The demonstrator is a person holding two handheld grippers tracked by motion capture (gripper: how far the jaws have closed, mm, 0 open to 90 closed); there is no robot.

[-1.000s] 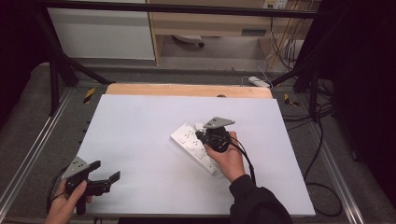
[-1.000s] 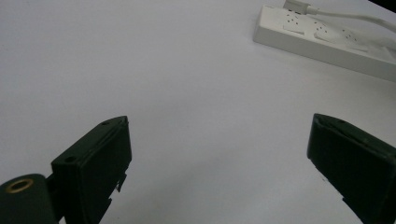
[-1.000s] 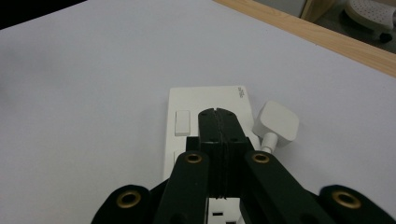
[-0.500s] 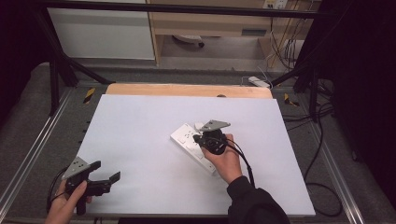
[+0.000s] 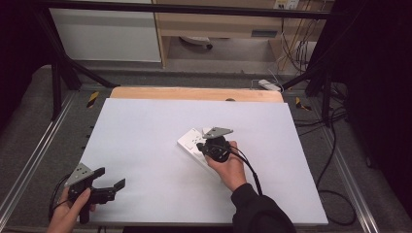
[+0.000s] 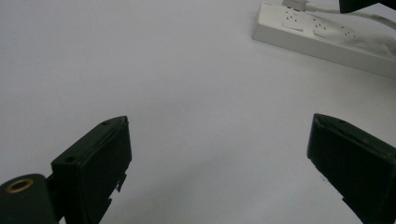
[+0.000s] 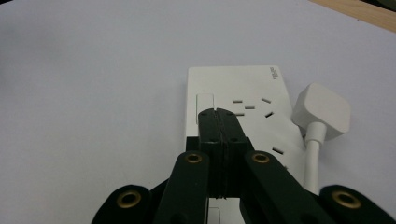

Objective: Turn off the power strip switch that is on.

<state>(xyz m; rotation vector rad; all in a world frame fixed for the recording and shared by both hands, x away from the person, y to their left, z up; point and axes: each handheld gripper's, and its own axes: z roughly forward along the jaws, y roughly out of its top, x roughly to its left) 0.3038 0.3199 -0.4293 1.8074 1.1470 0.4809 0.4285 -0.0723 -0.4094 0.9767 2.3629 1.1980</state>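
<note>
A white power strip [image 5: 189, 140] lies at the table's middle, with a white plug [image 7: 322, 109] seated in it at the right of the right gripper view. My right gripper [image 7: 218, 114] is shut with nothing between its jaws. Its tips are over the strip [image 7: 243, 84], just behind a rocker switch [image 7: 204, 101]; whether they touch it I cannot tell. In the high view this gripper [image 5: 204, 144] points up-left along the strip. My left gripper [image 5: 111, 177] sits near the front left edge, open and empty. In its own view the jaws [image 6: 219, 126] stand wide over bare table, the strip [image 6: 327, 39] far ahead.
The white table top [image 5: 145, 126] ends in a wooden strip [image 5: 194, 93] at the back. Metal rails run along both sides, and cables [image 5: 335, 145] trail on the floor at the right. A white cord [image 7: 312, 158] leaves the plug toward the hand.
My right gripper has shifted slightly to the left and toward the front over the strip. The left gripper has kept still.
</note>
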